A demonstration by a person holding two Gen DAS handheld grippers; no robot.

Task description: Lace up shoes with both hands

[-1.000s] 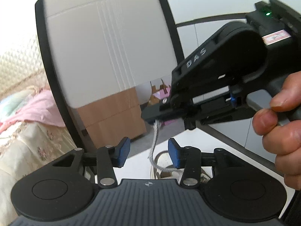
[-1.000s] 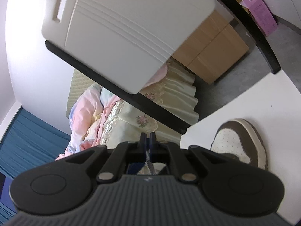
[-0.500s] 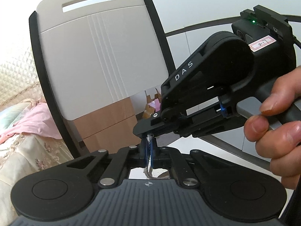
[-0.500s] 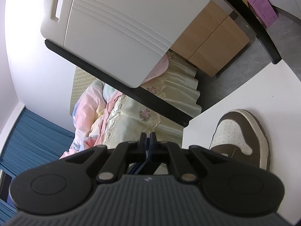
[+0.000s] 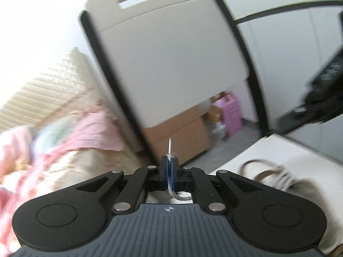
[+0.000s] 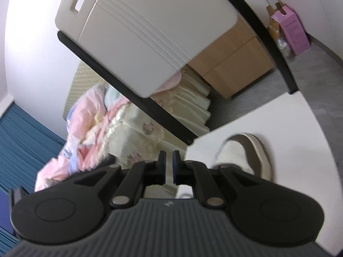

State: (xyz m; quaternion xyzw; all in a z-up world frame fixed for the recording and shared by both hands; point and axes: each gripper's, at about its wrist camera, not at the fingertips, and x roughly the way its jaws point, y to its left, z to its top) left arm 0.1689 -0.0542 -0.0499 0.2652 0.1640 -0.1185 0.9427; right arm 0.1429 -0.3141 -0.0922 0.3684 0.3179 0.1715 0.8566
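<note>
Nearest the left wrist camera, the left gripper (image 5: pixel 169 167) is clenched on the shoelace (image 5: pixel 179 196): the pale woven cord loops up from under the jaws at about 6 o'clock, runs between the blue pads, and its stiff aglet (image 5: pixel 170 146) pokes out past the tips toward 12 o'clock. The right gripper (image 6: pixel 169 167) has just been opening; a narrow gap shows between its jaws with nothing in it, so the lace rests with the left alone. Beyond, the shoe (image 6: pixel 246 156) sits on the white counter (image 6: pixel 268 115), at about 4 o'clock from the left jaws and 2 o'clock from the right, its brown-and-white toe pointing away. The lace should be light, limp and a little fuzzy, so it will sag and twist wherever it is unsupported; only the aglet is rigid, probably slick too. I would judge the best hold is just behind the aglet, as now, leaving the tip free to steer through an eyelet. The shoe looks light enough to slide if the cord is tugged. Farther off stand a chair back (image 5: pixel 171 64), a bed (image 6: pixel 120 128) and cardboard boxes (image 6: pixel 233 64).
</note>
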